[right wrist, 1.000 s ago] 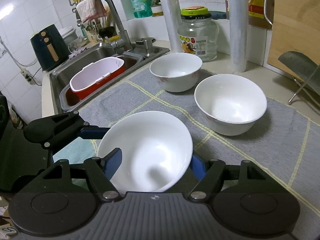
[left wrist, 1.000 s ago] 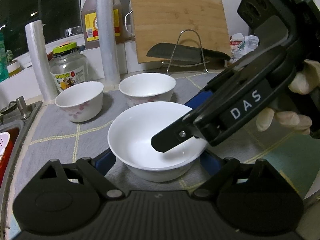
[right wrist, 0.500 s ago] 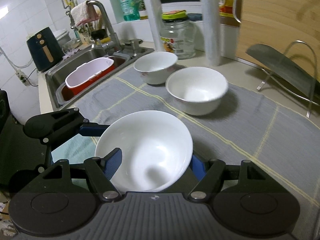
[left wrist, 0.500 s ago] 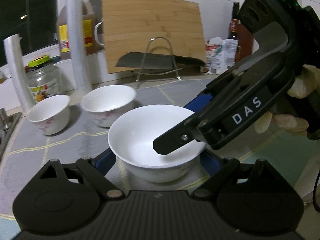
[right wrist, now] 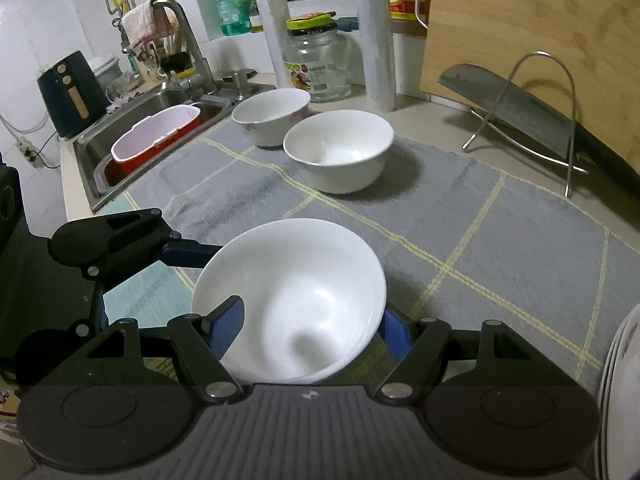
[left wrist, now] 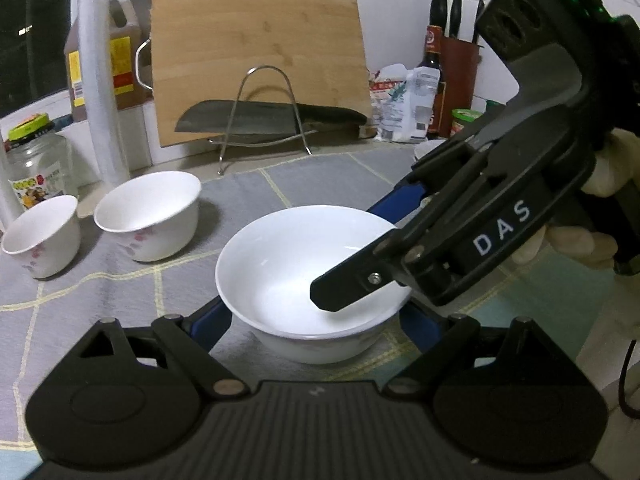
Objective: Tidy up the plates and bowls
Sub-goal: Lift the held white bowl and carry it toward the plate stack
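Carrying looks like the step in hand: a plain white ceramic bowl [left wrist: 312, 280] sits between both tools at once, seemingly just clear of the grey cloth mat with yellow grid lines [right wrist: 500, 240] that covers the bench. That mat is the largest thing here, reaching from the steel sink [right wrist: 96, 168] at one end past a bamboo chopping board [left wrist: 256, 64] leaning on the wall behind a wire rack holding a dark cleaver [left wrist: 272, 120]. The room is a dim kitchen with white tiles, oil bottles, a glass jar and rolls of film along the back edge.

Two more white bowls with a faint pink flower print [right wrist: 340, 156] stand touching side by side on the mat, well apart from the carried one. White plates [right wrist: 616, 380] show stacked at the edge of the right wrist view.

The left gripper [left wrist: 316, 318] has its blue fingers pressed on opposite sides of the bowl's wall. The right gripper [right wrist: 310, 326] pinches the rim, one finger inside and one outside.

Next, I judge, the bowl wants setting down near or into its fellows, which calls for keeping it level, lowering gently, then releasing one tool before the other so it does not tip
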Available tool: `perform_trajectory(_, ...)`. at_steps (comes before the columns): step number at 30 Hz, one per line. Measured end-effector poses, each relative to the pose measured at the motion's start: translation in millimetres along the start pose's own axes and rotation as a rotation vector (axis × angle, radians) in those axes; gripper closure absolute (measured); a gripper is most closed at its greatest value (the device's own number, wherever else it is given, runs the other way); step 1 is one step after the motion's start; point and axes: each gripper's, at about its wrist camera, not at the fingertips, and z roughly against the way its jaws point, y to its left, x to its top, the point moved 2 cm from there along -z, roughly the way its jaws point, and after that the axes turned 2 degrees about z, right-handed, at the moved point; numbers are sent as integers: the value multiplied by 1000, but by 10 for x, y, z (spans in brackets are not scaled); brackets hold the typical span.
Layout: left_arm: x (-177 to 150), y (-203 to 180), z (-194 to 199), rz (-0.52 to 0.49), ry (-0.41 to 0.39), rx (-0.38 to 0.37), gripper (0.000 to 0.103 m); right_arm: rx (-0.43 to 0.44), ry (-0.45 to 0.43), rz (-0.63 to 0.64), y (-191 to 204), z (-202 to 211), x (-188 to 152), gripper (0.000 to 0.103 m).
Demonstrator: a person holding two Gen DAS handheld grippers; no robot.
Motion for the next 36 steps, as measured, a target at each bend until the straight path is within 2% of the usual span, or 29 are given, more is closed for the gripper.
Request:
perform_trajectory(19, -55, -22, -95, 11, 24, -33, 12, -14, 31, -12, -52, -52, -81, 25)
perform_trajectory(20, -56, -20, -94, 12, 21, -37, 11, -14, 33, -12, -49, -61, -77, 24)
perform_trajectory(23, -68, -24, -102, 12, 26, -42, 7, -20, 29, -9, -46, -70, -79, 4)
perform_trajectory(27, -78, -19, -30, 23, -2, -47, 1, -29, 11, -7, -51, -44, -63, 2)
perform_trajectory(36, -105, 43, 173, 45, 0, -12, 1, -52, -9, -9, -35, -7, -44, 0)
